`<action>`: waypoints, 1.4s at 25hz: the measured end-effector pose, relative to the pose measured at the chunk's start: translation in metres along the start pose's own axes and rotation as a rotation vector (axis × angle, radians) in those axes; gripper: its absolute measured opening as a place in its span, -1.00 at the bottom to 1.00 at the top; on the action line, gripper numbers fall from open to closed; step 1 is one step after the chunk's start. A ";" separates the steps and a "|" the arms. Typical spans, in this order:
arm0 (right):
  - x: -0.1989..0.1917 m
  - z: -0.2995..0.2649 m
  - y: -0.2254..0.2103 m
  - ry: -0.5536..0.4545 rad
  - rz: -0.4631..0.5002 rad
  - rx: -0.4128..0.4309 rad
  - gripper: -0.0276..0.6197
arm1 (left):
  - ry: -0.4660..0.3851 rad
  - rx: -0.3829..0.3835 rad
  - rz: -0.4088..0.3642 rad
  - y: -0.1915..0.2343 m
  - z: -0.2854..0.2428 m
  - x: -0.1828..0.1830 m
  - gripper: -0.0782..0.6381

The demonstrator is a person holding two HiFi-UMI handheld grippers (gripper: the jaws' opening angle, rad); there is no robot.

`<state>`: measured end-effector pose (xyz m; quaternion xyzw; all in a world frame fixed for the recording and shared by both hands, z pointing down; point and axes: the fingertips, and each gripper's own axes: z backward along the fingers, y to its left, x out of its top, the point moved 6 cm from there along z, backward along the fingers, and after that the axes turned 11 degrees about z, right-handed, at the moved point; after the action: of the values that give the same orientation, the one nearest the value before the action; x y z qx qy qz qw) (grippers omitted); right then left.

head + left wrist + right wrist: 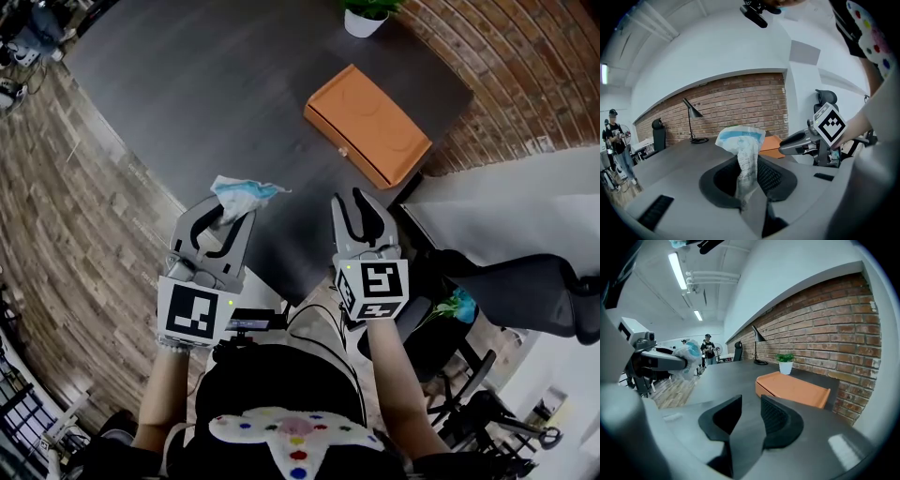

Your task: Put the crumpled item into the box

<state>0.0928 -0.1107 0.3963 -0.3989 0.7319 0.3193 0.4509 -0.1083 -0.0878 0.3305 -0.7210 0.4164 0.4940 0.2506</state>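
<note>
Head view: left gripper (234, 217) clamped on crumpled wrapper (242, 192), held in air well short of orange box (368, 125). Right gripper (352, 202) also short of box, jaws slightly apart, empty. Step, as judged: carrying wrapper toward box. Box top looks shut, so next move likely calls for lifting lid, then releasing wrapper inside.

No legible text, label or number anywhere.

Ahead of the right gripper (751, 404), a dark table (726, 376) meets a brick wall (820, 319); desk lamp (696, 112) beyond, wood-plank floor (66, 216) leftward.
</note>
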 end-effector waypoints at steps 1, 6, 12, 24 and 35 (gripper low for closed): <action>-0.001 -0.004 -0.001 0.008 -0.004 -0.004 -0.54 | 0.002 -0.004 0.002 0.002 -0.003 0.000 -0.55; -0.006 -0.027 -0.003 0.039 -0.021 -0.029 -0.54 | 0.003 -0.017 0.006 0.014 -0.015 0.001 -0.55; -0.016 -0.054 -0.011 0.084 -0.042 -0.084 -0.54 | 0.019 -0.033 0.006 0.025 -0.031 0.001 -0.55; -0.040 -0.094 -0.022 0.191 -0.094 -0.204 -0.54 | 0.052 -0.074 -0.024 0.045 -0.054 -0.004 -0.55; -0.053 -0.113 -0.029 0.247 -0.143 -0.264 -0.54 | 0.070 -0.106 -0.030 0.052 -0.068 -0.006 -0.55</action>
<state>0.0870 -0.2027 0.4857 -0.5419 0.7031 0.3284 0.3228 -0.1193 -0.1660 0.3651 -0.7561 0.3875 0.4861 0.2046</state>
